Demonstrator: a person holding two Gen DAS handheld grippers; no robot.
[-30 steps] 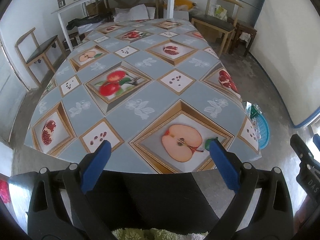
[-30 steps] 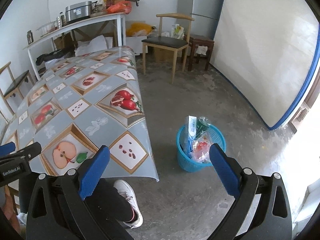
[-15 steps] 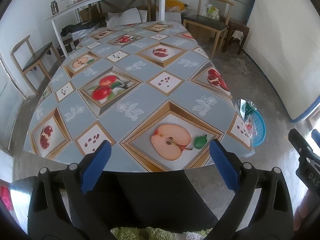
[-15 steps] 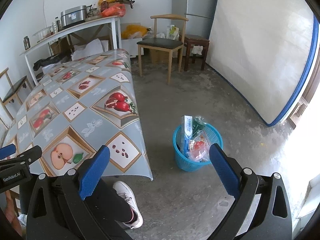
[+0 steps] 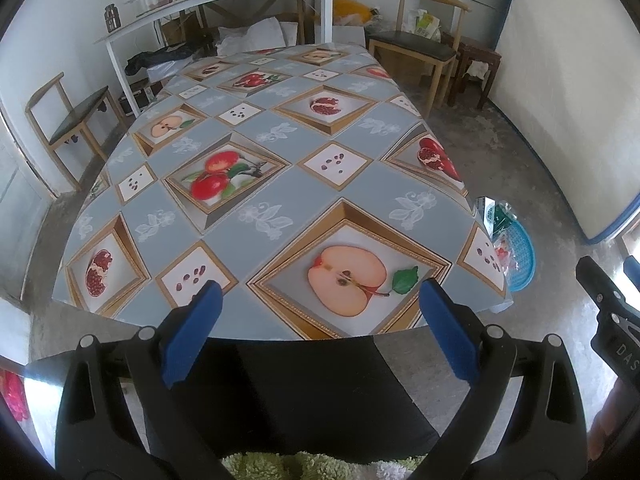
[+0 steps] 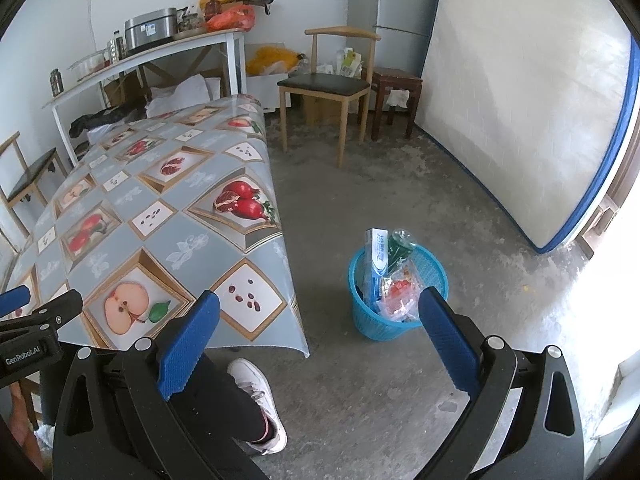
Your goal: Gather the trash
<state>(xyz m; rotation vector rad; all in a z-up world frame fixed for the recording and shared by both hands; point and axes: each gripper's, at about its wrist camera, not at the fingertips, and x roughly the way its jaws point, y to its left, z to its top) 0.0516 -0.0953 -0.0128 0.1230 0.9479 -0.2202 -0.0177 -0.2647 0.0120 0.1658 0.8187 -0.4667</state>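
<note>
A blue plastic basket (image 6: 396,320) stands on the concrete floor right of the table, holding trash: a tall blue and white box (image 6: 376,264), a clear bottle and crinkled wrappers. In the left wrist view the basket (image 5: 520,256) peeks out past the table's right corner. My left gripper (image 5: 318,312) is open and holds nothing, hanging above the table's near edge. My right gripper (image 6: 318,320) is open too with nothing in it, held above the floor near the basket. The table (image 5: 304,196), under a grey cloth printed with fruit, shows no loose trash.
A person's dark-trousered leg and white shoe (image 6: 256,392) are by the table's near corner. Wooden chairs (image 6: 324,88) (image 5: 68,120) stand at the far right and left. A white shelf table (image 5: 224,4) with pots lines the back wall. A mattress (image 6: 520,100) leans at right.
Both grippers have drawn back and risen a little, so the table and basket look slightly farther away. Both stay open with nothing in them.
</note>
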